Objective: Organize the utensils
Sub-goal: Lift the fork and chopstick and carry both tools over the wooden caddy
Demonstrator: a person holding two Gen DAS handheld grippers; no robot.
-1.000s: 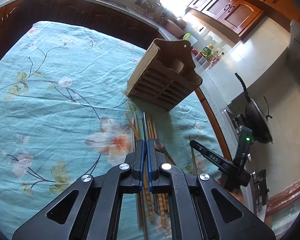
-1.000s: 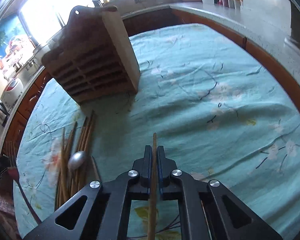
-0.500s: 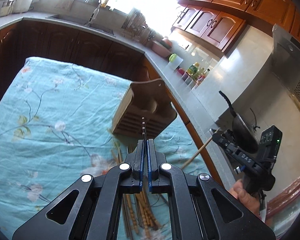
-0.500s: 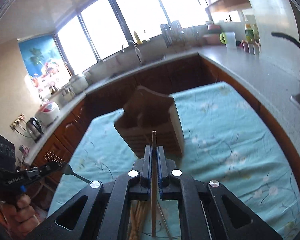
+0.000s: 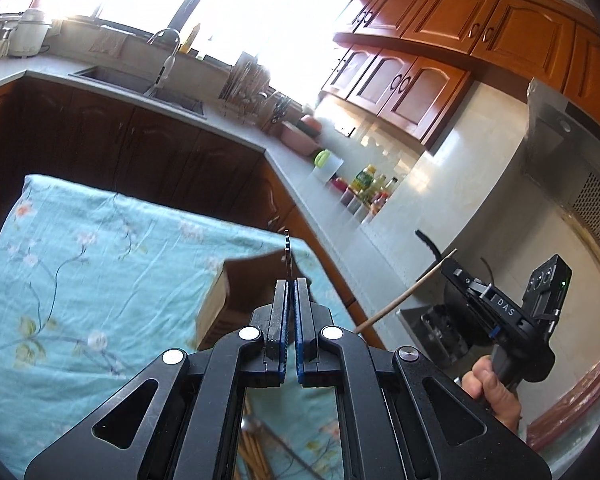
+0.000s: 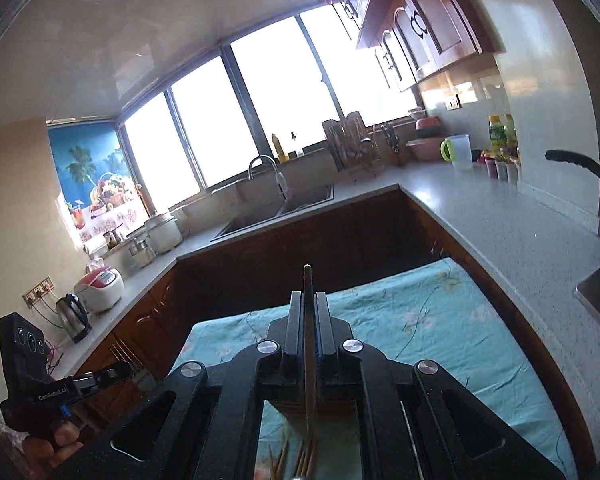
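Note:
My left gripper (image 5: 291,284) is shut on a thin metal fork (image 5: 287,256), seen edge-on and sticking out past the pads. In the right wrist view the same gripper (image 6: 128,368) shows at lower left with the fork's tines (image 6: 122,354). My right gripper (image 6: 309,296) is shut on a wooden chopstick (image 6: 308,280); the left wrist view shows it (image 5: 446,270) held in a hand with the chopstick (image 5: 404,298) slanting down-left. The wooden utensil holder (image 5: 236,292) stands on the teal floral tablecloth (image 5: 80,280) below both grippers. Loose chopsticks (image 5: 252,452) lie beneath.
A grey counter (image 6: 500,232) wraps around the table, with a sink (image 6: 284,204), a dish rack (image 6: 352,140), bottles (image 5: 364,184) and a white jug (image 6: 458,152). A pan handle (image 6: 580,164) juts in at right. A kettle (image 6: 74,316) and rice cooker (image 6: 100,286) stand at left.
Both grippers have risen well above the table with the fork and chopstick still held. The views now take in the kitchen, and the holder has dropped low behind the fingers.

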